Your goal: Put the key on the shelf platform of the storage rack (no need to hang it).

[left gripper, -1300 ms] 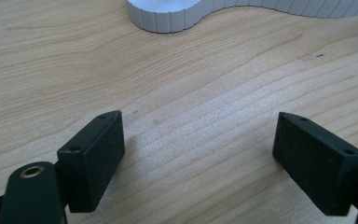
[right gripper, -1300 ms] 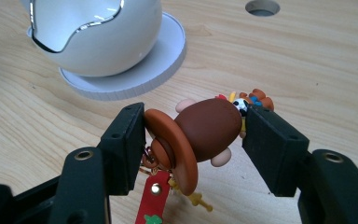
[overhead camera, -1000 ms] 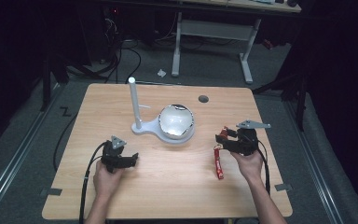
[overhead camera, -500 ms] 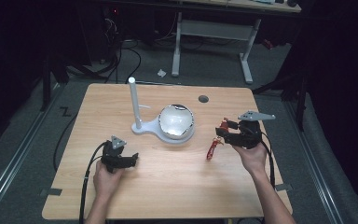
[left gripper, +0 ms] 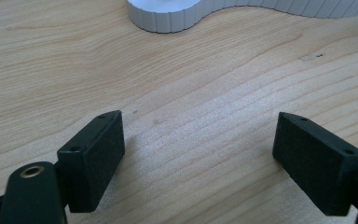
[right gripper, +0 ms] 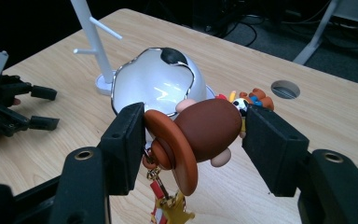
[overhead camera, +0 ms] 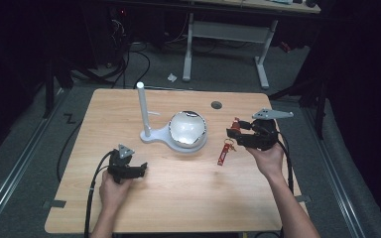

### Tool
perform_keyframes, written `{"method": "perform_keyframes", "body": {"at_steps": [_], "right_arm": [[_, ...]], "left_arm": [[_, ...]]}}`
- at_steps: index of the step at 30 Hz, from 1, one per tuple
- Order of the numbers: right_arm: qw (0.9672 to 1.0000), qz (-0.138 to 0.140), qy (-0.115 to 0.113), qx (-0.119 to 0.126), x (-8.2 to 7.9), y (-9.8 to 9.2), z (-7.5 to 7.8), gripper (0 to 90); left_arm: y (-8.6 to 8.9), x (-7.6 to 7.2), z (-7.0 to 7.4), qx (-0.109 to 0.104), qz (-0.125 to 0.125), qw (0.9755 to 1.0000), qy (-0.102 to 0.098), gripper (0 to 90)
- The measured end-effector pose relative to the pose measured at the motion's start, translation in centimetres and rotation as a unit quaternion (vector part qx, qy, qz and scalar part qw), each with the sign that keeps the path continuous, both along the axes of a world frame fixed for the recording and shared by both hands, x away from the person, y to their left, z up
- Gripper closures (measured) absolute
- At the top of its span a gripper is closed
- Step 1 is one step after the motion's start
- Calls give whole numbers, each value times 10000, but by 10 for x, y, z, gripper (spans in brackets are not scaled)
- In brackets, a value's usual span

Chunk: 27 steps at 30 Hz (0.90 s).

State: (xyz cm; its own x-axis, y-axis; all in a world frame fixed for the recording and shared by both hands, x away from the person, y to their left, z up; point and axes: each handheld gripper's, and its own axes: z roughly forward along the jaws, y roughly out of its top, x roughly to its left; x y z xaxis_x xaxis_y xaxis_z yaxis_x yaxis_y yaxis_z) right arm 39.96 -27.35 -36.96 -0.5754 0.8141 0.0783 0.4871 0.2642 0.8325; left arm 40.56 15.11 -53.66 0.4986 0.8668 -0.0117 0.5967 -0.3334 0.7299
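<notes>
Lifted off the counter (overhead camera: 188,188) since a second ago, the figure keychain (right gripper: 200,133) now hangs in the right gripper (overhead camera: 240,133), its red strap (overhead camera: 223,153) dangling just above the wood, closer to the white stand (overhead camera: 151,133) than before. That gripper's fingers (right gripper: 126,144) pinch the brown toy figure from both sides. The left gripper (overhead camera: 129,168) rests low near the front edge, its fingers (left gripper: 95,154) spread wide over bare wood. Picking up looks done; what probably remains is carrying the keychain to the stand's peg (right gripper: 105,30) beside the shiny dome (overhead camera: 188,128) and hooking it on.
</notes>
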Motion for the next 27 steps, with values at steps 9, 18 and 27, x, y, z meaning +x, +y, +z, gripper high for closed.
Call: {"method": "perform_keyframes", "body": {"at_steps": [9, 18, 27], "right_arm": [[9997, 234, -5, 90, 7, 10, 13, 403], [9986, 486, 37, 182, 14, 24, 25, 403], [9982, 592, 14, 122, 29, 41, 40, 404]], "left_arm": [[0, 0, 0, 0, 1, 10000, 0, 170], [0, 0, 0, 2, -1, 10000, 1, 170], [0, 0, 0, 2, -1, 10000, 2, 170]]}}
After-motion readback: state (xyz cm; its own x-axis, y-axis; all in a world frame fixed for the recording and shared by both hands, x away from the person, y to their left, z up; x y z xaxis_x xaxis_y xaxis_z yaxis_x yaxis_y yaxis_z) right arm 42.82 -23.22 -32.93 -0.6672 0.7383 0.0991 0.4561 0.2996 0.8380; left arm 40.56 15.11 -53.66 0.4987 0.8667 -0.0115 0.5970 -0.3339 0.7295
